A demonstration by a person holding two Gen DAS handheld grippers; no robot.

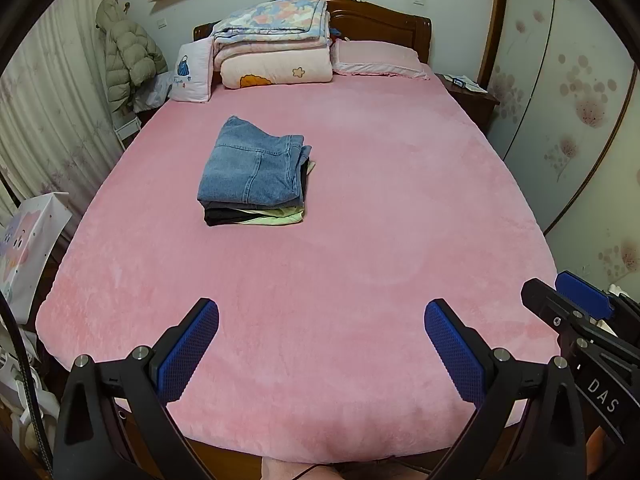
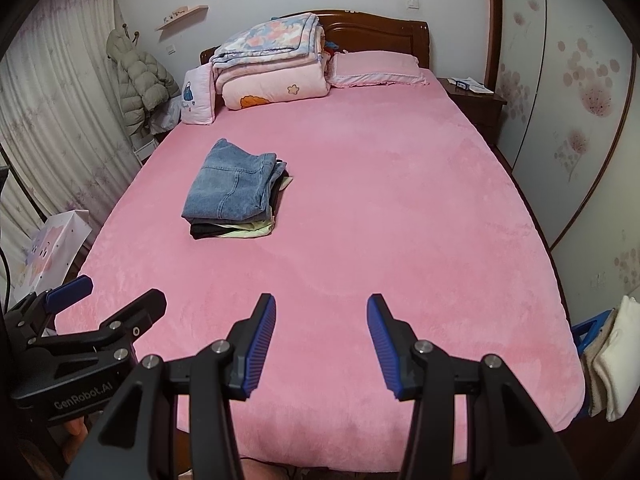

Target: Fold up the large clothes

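Observation:
A stack of folded clothes, with folded blue jeans (image 1: 254, 168) on top of dark and light green garments (image 1: 272, 218), lies on the pink bed (image 1: 380, 200), left of centre. It also shows in the right wrist view (image 2: 232, 188). My left gripper (image 1: 322, 320) is open and empty above the bed's near edge. My right gripper (image 2: 322, 312) is open and empty beside it; it shows at the right edge of the left wrist view (image 1: 560, 292). Both are well short of the stack.
Folded quilts (image 1: 276, 48), a pink pillow (image 1: 376, 58) and a small cushion (image 1: 192, 72) sit by the wooden headboard. A nightstand (image 1: 472, 96) stands at the right. A puffer jacket (image 1: 128, 56) and curtains are at the left. Cream cloths (image 2: 612, 360) hang at the right.

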